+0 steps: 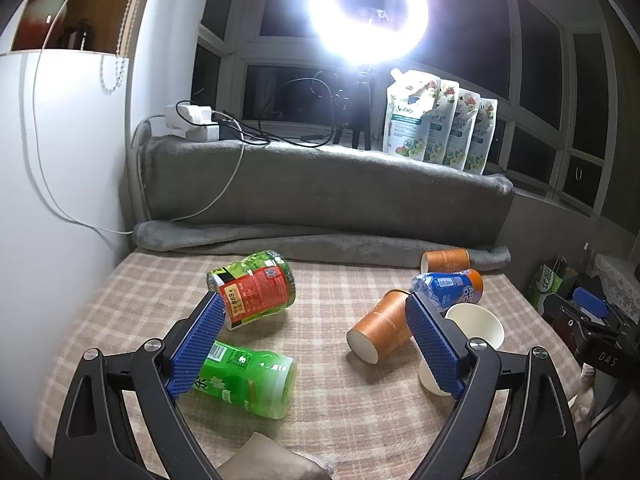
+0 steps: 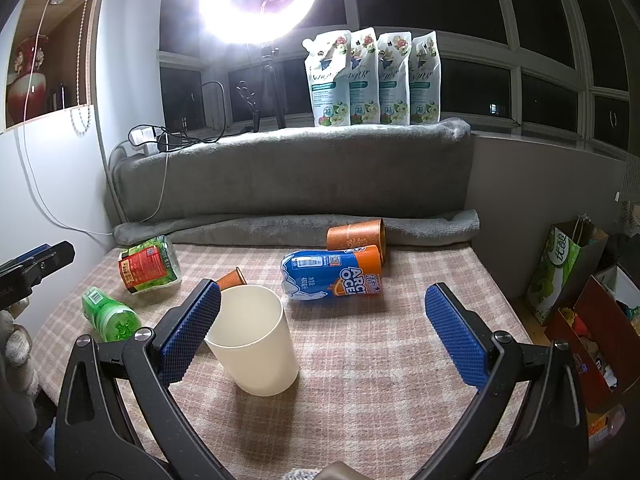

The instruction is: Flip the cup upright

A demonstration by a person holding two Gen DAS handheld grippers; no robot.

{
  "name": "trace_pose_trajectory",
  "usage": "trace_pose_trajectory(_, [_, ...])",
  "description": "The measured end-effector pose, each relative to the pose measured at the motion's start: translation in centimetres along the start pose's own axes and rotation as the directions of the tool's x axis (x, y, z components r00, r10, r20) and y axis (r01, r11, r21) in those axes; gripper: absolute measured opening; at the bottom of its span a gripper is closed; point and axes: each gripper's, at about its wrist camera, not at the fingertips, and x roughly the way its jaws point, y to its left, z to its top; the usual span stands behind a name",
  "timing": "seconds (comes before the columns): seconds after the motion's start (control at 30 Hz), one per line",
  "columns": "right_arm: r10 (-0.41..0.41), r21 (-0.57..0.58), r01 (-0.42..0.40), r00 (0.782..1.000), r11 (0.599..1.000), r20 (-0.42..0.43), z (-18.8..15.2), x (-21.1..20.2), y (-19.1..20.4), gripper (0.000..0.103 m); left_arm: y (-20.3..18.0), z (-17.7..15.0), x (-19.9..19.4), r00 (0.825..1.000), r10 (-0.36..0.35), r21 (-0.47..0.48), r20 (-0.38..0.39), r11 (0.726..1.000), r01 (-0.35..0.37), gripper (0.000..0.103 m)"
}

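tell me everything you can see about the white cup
The white cup is a plain cream paper-looking cup, tapered, wider at the open mouth than at the base. It stands upright on the checked cloth with its mouth up and appears empty. The right tool is open around it; its left pad sits against or very near the rim, the right pad well clear. An orange cup lies on its side just behind it.
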Motion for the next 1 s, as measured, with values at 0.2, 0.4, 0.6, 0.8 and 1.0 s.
trace_pose_trajectory(0.2, [0.000, -0.003, 0.000, 1.000, 1.000, -0.002, -0.15, 0.07, 0.11, 0.103, 0.06, 0.03, -0.10, 1.000, -0.002, 0.000, 0.002, 1.000, 0.002, 0.092])
trace_pose_trajectory(0.4, [0.002, -0.004, -0.002, 1.000, 1.000, -0.003, -0.35, 0.12, 0.19, 0.103, 0.06, 0.00, -0.07, 1.000, -0.003, 0.000, 0.001, 1.000, 0.003, 0.092])
trace_pose_trajectory(0.6, [0.003, -0.003, -0.003, 1.000, 1.000, -0.005, -0.33, 0.15, 0.18, 0.103, 0.07, 0.00, -0.07, 1.000, -0.003, 0.001, 0.002, 1.000, 0.003, 0.092])
trace_pose_trajectory(0.8, [0.003, -0.004, -0.003, 1.000, 1.000, -0.007, -0.54, 0.22, 0.17, 0.103, 0.06, 0.00, -0.09, 1.000, 0.000, 0.001, 0.004, 1.000, 0.000, 0.092])
trace_pose_trajectory(1.0, [0.003, -0.006, -0.003, 1.000, 1.000, -0.009, -0.51, 0.23, 0.16, 0.103, 0.15, 0.11, -0.06, 1.000, 0.000, -0.001, 0.005, 1.000, 0.000, 0.092])
